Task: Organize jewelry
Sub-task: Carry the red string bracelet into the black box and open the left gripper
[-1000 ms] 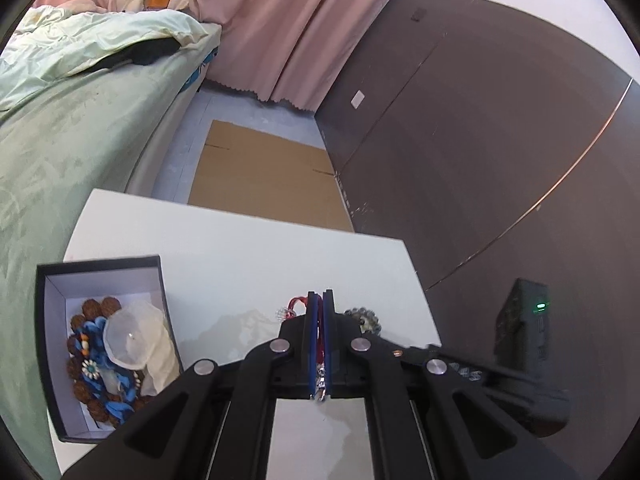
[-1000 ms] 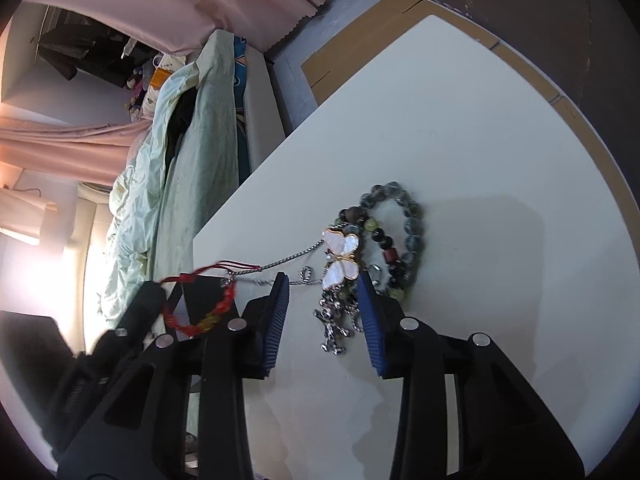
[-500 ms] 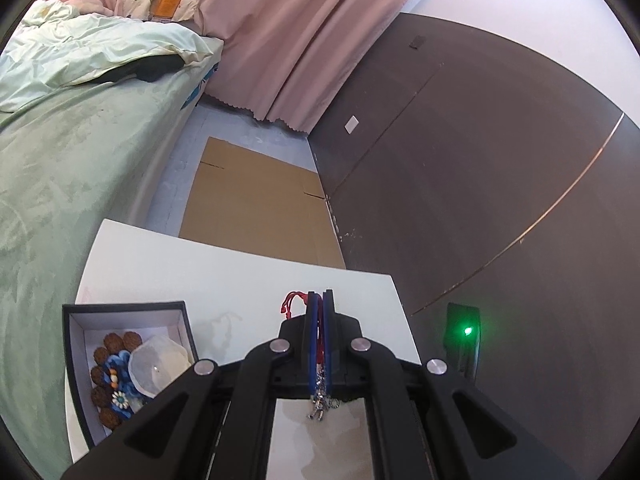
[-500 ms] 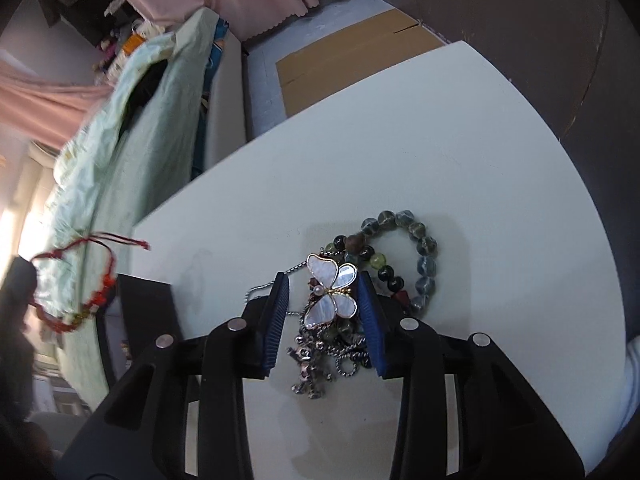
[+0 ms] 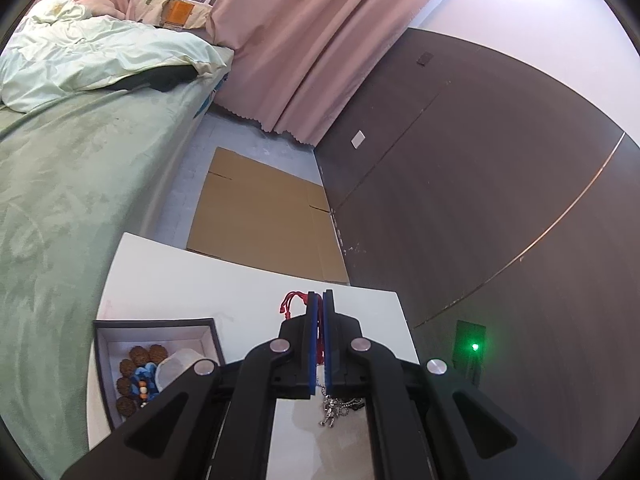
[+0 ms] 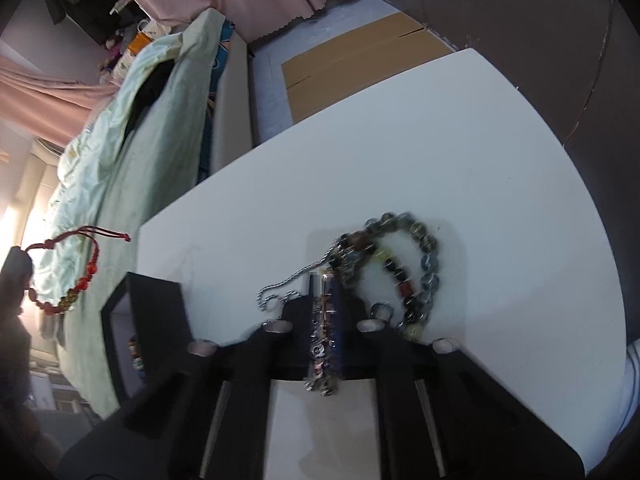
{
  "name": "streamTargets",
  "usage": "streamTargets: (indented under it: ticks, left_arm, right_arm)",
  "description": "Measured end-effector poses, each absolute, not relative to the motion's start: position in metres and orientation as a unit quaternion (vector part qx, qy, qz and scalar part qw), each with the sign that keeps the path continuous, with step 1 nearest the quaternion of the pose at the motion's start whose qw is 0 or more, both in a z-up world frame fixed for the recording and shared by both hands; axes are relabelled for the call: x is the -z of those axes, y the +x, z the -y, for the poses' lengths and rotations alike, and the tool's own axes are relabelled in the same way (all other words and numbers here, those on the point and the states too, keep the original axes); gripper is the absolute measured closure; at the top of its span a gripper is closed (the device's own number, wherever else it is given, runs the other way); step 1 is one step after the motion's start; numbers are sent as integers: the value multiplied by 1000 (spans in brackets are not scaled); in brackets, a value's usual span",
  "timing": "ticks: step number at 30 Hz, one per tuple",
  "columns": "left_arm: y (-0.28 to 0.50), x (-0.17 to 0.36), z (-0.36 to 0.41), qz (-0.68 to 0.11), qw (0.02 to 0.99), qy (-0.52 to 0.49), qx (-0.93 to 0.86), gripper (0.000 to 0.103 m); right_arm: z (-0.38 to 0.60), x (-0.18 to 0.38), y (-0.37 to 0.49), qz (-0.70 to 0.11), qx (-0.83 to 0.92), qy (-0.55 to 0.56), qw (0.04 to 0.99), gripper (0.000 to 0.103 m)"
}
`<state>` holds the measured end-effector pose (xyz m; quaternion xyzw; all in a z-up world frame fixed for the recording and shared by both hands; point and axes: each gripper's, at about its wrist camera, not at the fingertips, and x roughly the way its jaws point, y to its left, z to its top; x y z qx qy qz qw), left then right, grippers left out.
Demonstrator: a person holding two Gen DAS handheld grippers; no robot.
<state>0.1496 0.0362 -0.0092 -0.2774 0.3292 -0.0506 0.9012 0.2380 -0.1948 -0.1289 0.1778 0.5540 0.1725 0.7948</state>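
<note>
The red cord bracelet [image 5: 289,303] is being held clenched between the blue pads of the left gripper [image 5: 319,300], its knotted cord ends sticking out just to the left of the fingertips. Seen from the right wrist, the same bracelet [image 6: 68,280] is being carried in the air, well to the left of the right fingers and apart from the white table [image 6: 400,152]. The open jewelry box [image 5: 160,328], with brown beads and a blue piece inside, is being passed below and to the left of the left fingers.

The right gripper [image 6: 325,280] has just been closed, and the silver charm chain [image 6: 320,344] is being pinched between its pads, the links hanging out behind the fingertips. The beaded bracelets [image 6: 416,256] are being left on the table just to the right of the right fingers, touching the chain's far end.
</note>
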Motion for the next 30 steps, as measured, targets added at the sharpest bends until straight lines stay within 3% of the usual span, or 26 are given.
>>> streamTargets:
  ticks: [23, 24, 26, 27, 28, 30]
  left_arm:
    - [99, 11, -74, -339, 901, -272, -3, 102]
    - [96, 13, -78, -339, 899, -277, -5, 97]
    - [94, 14, -82, -338, 895, -289, 1, 52]
    - [89, 12, -86, -327, 898, -294, -2, 8]
    - [82, 7, -88, -304, 906, -296, -6, 11]
    - [73, -4, -86, -283, 918, -276, -15, 8]
  right_arm:
    - [184, 79, 189, -495, -244, 217, 805, 98]
    - [182, 78, 187, -495, -249, 217, 804, 98]
    - [174, 76, 184, -493, -259, 216, 802, 98]
    - [169, 73, 182, -490, -266, 215, 802, 98]
    - [165, 72, 181, -488, -272, 215, 801, 98]
    - [156, 69, 176, -485, -284, 212, 800, 98]
